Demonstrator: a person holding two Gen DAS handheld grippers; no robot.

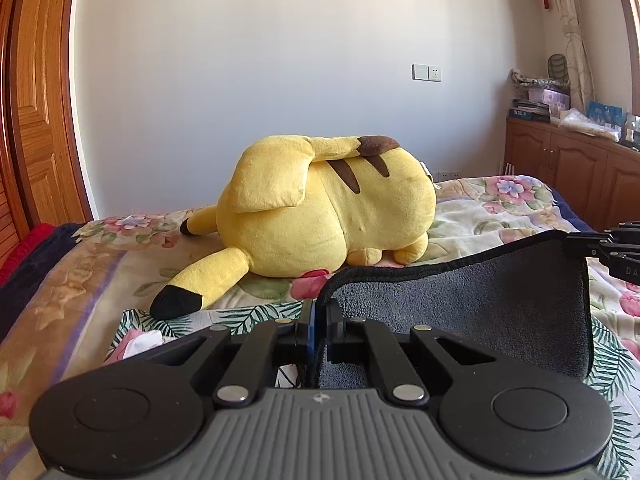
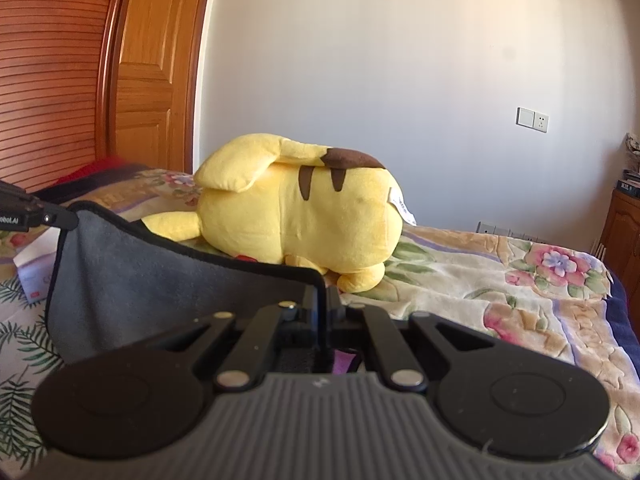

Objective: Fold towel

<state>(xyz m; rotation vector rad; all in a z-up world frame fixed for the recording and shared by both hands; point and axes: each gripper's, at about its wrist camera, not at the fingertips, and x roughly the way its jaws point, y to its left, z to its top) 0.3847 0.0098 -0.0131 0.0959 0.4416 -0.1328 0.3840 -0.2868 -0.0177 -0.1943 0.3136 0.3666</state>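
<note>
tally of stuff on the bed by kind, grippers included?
Hand-held grippers: 2, left hand-held gripper and right hand-held gripper, each shut on a towel corner
Towel: 1, grey
Plush: 1, yellow
Box: 1, white
Total: 5

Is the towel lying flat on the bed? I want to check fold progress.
No, the gray towel hangs lifted between the left gripper and the right gripper, above the floral bedspread.
</note>
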